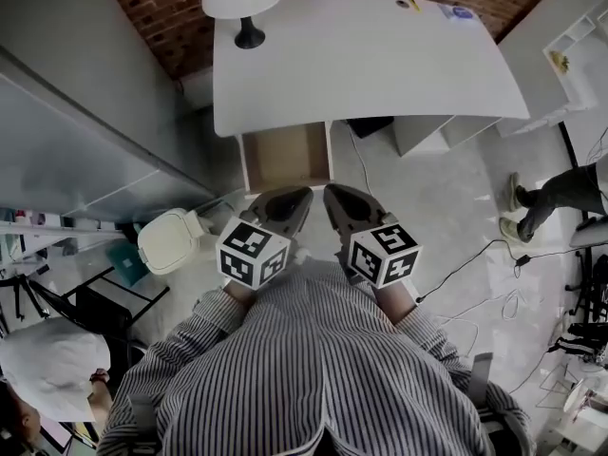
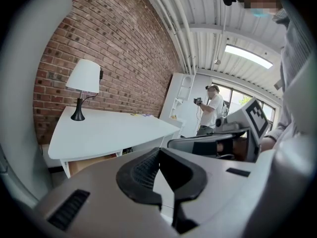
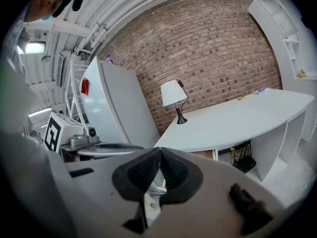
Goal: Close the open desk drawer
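left tongs (image 1: 298,199) and right tongs (image 1: 334,197) pressed together near open drawer (image 1: 285,158).

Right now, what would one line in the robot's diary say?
stage: before push | drawer: open, under desk | left gripper: shut, empty, short of drawer | right gripper: shut, empty | contact: none

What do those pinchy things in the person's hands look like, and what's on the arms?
The left gripper and right gripper are smooth grey shells with black ribbed pads, narrowing like a beak. Each carries a white cube printed with black square markers. The sleeves are long, with thin dark and white stripes.
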A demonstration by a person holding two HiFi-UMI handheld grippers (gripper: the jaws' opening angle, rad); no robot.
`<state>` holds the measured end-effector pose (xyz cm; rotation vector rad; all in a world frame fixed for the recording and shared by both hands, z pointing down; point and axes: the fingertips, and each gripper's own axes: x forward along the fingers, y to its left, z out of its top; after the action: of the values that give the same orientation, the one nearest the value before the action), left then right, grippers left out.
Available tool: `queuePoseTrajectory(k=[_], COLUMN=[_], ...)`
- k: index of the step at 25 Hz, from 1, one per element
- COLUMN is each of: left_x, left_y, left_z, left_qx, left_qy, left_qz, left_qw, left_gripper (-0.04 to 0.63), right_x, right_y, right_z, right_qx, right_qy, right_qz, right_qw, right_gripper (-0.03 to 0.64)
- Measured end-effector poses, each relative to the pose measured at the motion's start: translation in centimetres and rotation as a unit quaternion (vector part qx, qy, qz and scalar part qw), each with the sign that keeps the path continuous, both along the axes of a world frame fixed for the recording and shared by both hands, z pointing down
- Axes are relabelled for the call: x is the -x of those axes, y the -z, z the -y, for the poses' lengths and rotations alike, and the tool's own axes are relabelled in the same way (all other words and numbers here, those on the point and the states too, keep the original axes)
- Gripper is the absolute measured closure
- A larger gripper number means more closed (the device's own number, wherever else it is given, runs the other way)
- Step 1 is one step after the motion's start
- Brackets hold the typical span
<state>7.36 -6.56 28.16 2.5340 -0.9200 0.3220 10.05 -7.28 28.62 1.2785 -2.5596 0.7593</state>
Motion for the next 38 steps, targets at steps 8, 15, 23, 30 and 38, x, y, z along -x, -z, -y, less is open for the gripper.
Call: queuePoseTrajectory(k=[8,15,23,30,38], left_x=[1.3,2.0,4.0,5.2,6.6], left_y=[-0.8,-1.3,-1.7,-3.2,-5.8], left_z=[0.5,1.2,0.8,0.1,-1.0], left_qx=[0.009,0.023,0.052,0.078,0.106], left_qy=[0.009,0.002,0.000,-0.003,-0.004], left_qz=[0.005,0.012,0.012,0.008,0.009], left_qw=[0.9999,0.9996,0.9986,0.9969,0.9943], left_gripper=[0.583,0.583,0.583,0.583,0.583], right_x=[1.4,1.6,4.7,5.4,6.5], right_y=[-0.6,-1.0,-1.0,-1.8,-4.7], right_z=[0.6,1.6,1.1,0.1,-1.1], right_qx=[0.006,0.026,0.041,0.063,0.091], right_qy=[0.012,-0.010,0.003,-0.001,-0.010], right_qz=[-0.009,0.005,0.017,0.048,0.040], right_qw=[1.000,1.000,0.999,0.997,0.995], right_gripper=[0.600,0.600,0.600,0.600,0.600])
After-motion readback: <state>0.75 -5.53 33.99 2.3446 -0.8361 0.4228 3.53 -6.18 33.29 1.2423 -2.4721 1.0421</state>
